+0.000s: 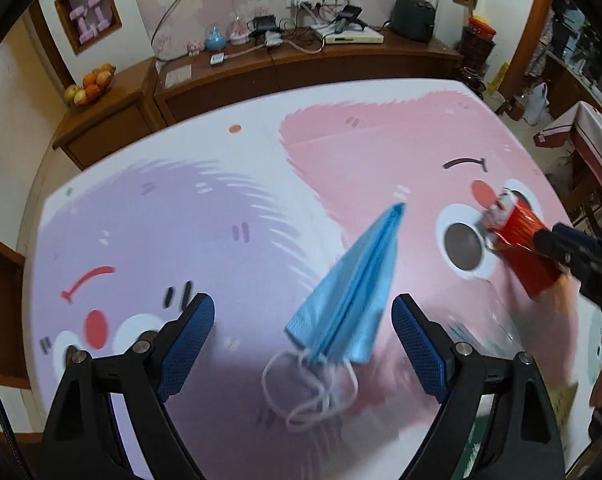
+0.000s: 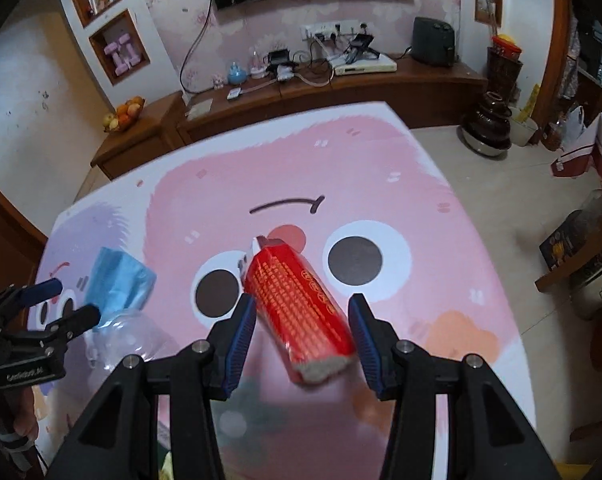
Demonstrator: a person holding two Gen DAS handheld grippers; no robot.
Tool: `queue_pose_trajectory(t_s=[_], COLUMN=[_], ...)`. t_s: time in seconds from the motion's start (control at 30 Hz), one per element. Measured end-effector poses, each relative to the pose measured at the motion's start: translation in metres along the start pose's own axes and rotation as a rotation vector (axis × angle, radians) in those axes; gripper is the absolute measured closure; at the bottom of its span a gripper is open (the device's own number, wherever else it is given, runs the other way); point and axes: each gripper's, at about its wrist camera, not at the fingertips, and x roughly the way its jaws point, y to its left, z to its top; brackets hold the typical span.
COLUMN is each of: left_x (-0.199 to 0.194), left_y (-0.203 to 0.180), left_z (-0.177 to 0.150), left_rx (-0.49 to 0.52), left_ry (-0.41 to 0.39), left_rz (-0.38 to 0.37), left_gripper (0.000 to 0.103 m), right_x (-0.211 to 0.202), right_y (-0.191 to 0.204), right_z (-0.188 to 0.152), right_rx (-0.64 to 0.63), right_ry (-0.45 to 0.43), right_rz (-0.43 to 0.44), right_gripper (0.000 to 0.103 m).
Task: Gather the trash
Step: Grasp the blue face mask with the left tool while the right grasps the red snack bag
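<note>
My left gripper [image 1: 303,340] hangs above tabletop [image 1: 161,208], jaws wide apart, folded blue face mask [image 1: 351,284] between them but touching neither pad; mask's white ear loops [image 1: 313,392] trail below. My right gripper [image 2: 301,336] carries red wrapper [image 2: 301,304], tilted, torn end toward camera; whether both pads press it, I cannot tell. Clear plastic bottle [image 2: 129,340] lies beside mask.

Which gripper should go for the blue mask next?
Left. The left gripper is open, and the blue mask lies on the table right between its fingers. The right gripper is busy, shut on the red packet.
</note>
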Motion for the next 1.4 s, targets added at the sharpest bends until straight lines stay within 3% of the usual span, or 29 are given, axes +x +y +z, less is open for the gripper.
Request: queue_pose_trajectory(t_s=[0.13,0.23,0.3,0.4,0.53,0.63,0.87,1.17,1.4], left_x=[0.027,0.027,0.025,0.020,0.003,-0.021,-0.122,-0.247,-0.288], left_y=[-0.001,-0.005,-0.008,-0.008,-0.003,0.012,0.029,0.005,-0.029], left_z=[0.002,0.001,-0.001,-0.006,-0.016,-0.022,-0.064,-0.176,-0.286], left_rx=[-0.022,-0.017,-0.008,-0.023,-0.030,-0.069,-0.099,-0.059,-0.054], left_ry=[0.040,0.011,0.000,-0.005,-0.040,-0.062,-0.153,-0.202,-0.179], left_rz=[-0.029,-0.046,-0.057,-0.055,-0.009,-0.007,-0.042,-0.171,-0.293], left_gripper=[0.031,0.047,0.076,0.093,0.095,0.095,0.096,0.095,0.095], right_x=[0.011,0.014,0.014,0.012,0.002,-0.023,-0.126,-0.253,-0.300], right_y=[0.005,0.008,0.011,0.013,0.015,0.013,0.023,0.040,0.046], right_z=[-0.003,-0.004,-0.004,-0.007,-0.015,-0.023,-0.063,-0.162,-0.258], right_rx=[-0.027,-0.048,-0.072,-0.080,-0.064,-0.029,-0.003,0.041,0.064], right_ry=[-0.016,-0.014,-0.007,0.000,-0.013,-0.085,-0.176,-0.252,-0.251], right_rz=[0.008,-0.006,-0.002,-0.013,-0.020,0.004,0.124,0.243,0.299], right_gripper=[0.054,0.055,0.058,0.062,0.070,0.071,0.071,0.072,0.072])
